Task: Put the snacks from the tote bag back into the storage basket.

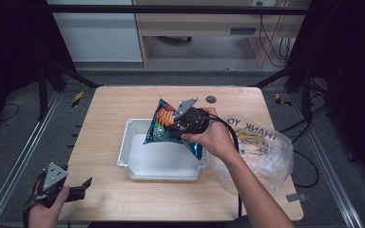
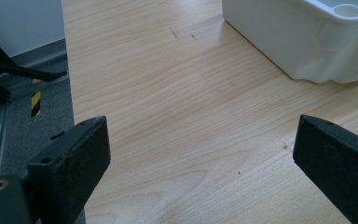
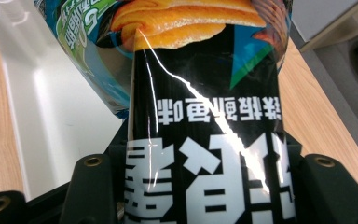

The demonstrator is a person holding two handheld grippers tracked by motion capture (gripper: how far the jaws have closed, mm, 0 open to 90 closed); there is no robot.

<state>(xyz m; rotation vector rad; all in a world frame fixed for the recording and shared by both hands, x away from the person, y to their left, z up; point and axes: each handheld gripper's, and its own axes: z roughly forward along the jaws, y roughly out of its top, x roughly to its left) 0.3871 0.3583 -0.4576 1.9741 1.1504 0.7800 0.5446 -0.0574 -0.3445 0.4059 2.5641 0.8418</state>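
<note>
Hanging above the white bin (image 1: pixel 164 161), tilted, one corner low near the bin's right rim: the chip bag (image 1: pixel 164 124), blue with orange chips printed on it, clamped by the right gripper (image 1: pixel 179 119) across its middle. In the right gripper view, glossy black film with white lettering (image 3: pixel 205 154) wedged between the two jaws, creased along a bright diagonal fold, bin floor (image 3: pixel 60 116) pale beneath.

Judged risks from here:

Slipping out early. Slick, air-filled foil, pinched on a narrow band only; could squirm free with a jolt or a quick swing and land on the wooden table (image 1: pixel 109 109) rather than inside.

Catching the rim. Low corner close to the right wall; lowering without centring first could snag it, tip the bag over the edge, or nudge the light bin along the table.

Crushing. Hard clamping on a puffed bag could burst a seam or break the contents.

Landing askew. Released while this tilted, likely to lean against a wall instead of lying flat.

Brushing the clear plastic bag (image 1: pixel 259 147) just right of the bin with the forearm; could drag it off the table edge.

Farther off, at the near left corner: left gripper (image 1: pixel 78 189), jaws apart, nothing between them, bare wood below in the left gripper view (image 2: pixel 196 154); too far away to steady the bin if shoved.
</note>
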